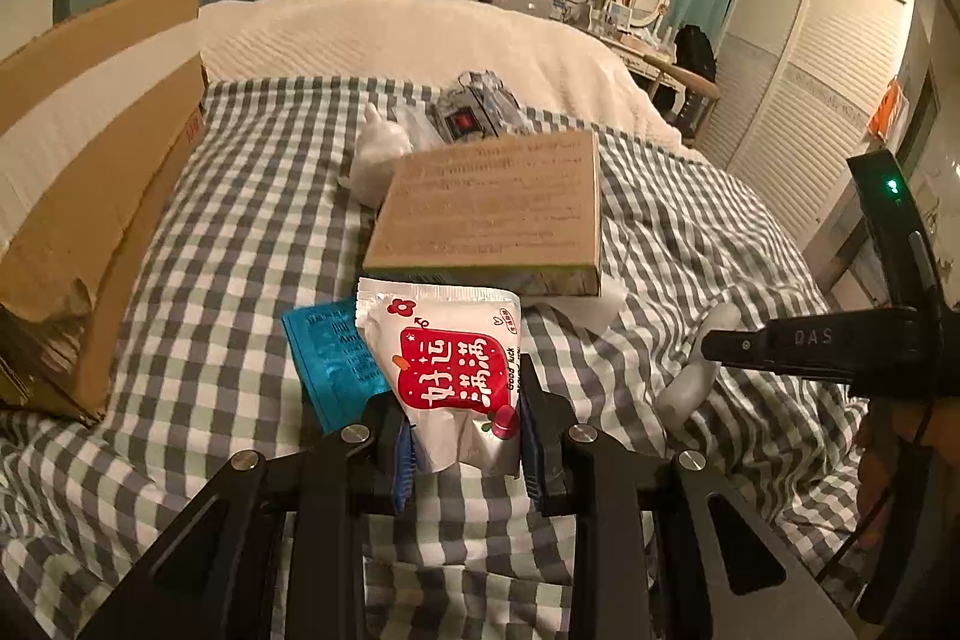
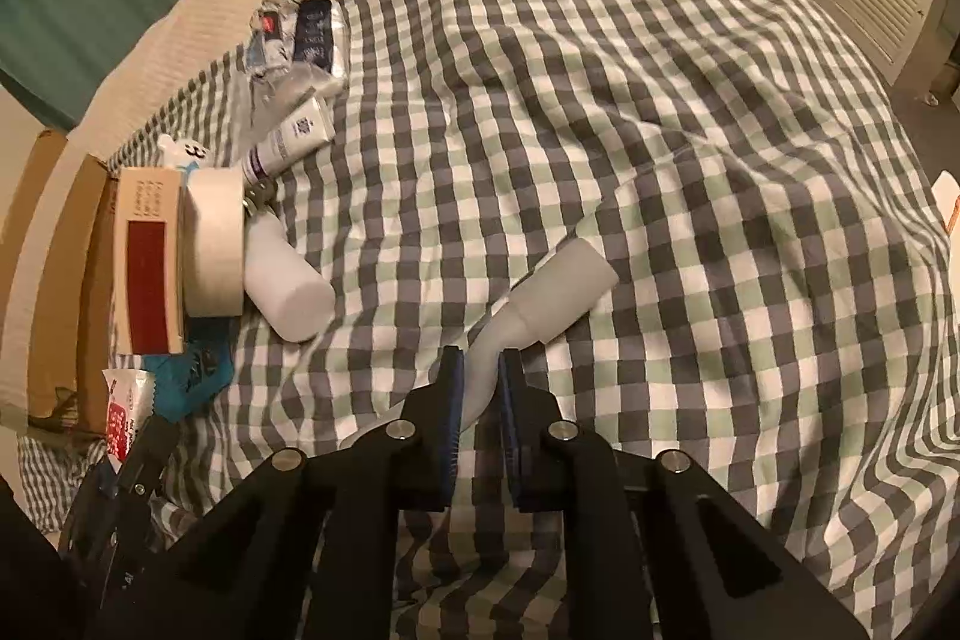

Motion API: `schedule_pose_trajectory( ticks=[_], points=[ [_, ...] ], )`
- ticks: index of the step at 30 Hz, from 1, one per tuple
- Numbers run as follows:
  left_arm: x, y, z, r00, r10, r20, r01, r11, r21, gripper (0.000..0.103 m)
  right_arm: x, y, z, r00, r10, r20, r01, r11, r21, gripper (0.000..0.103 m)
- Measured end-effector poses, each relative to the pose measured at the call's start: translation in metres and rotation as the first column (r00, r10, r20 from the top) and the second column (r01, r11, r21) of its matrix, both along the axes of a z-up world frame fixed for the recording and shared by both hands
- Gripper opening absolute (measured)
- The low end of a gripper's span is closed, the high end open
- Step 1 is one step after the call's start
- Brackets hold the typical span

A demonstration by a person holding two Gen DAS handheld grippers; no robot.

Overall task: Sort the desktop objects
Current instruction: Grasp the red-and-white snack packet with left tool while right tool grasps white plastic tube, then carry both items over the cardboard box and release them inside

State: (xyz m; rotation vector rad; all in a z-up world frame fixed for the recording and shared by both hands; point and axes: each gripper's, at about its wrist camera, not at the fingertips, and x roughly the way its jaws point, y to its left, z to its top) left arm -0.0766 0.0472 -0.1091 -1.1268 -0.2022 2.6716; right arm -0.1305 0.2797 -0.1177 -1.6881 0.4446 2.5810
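A white snack packet (image 1: 456,370) with a red label is clamped between the blue pads of the left gripper (image 1: 465,418), its lower end pinched and its top standing out over the checked cloth (image 1: 240,232); a blue packet (image 1: 336,358) lies just behind and to the left of it, partly hidden; a flat brown box (image 1: 492,208) is seen beyond, and a large cardboard carton (image 1: 90,196) stands at the left edge of the cloth. In the right wrist view, the jaws of the right gripper (image 2: 480,388) are closed on the thin neck of a white plastic bottle (image 2: 540,304), which lies on the cloth with its wide body pointing away; well to the left a roll of tape (image 2: 213,244), a second white bottle (image 2: 288,292) and a tube (image 2: 288,148) are heaped beside the box.
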Motion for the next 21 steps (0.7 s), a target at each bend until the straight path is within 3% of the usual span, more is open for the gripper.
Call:
schedule_pose_trajectory(
  ticks=[11,18,21],
  points=[
    [-0.001,-0.013,0.012,0.999,0.027,-0.022,-0.026,0.999,0.036,0.028,0.008,-0.033,0.024,0.994,0.092,-0.057,-0.089,0.995,0.044,0.01],
    [-0.005,-0.019,0.009,0.999,0.042,-0.011,-0.042,0.998,0.05,0.028,0.002,-0.038,0.008,0.996,0.092,-0.017,-0.091,0.994,0.053,0.013],
    [-0.007,-0.021,0.005,0.999,0.05,0.004,-0.05,0.997,0.052,0.028,-0.003,-0.03,-0.008,0.999,0.035,0.027,-0.035,0.999,0.007,0.015]
  ],
)
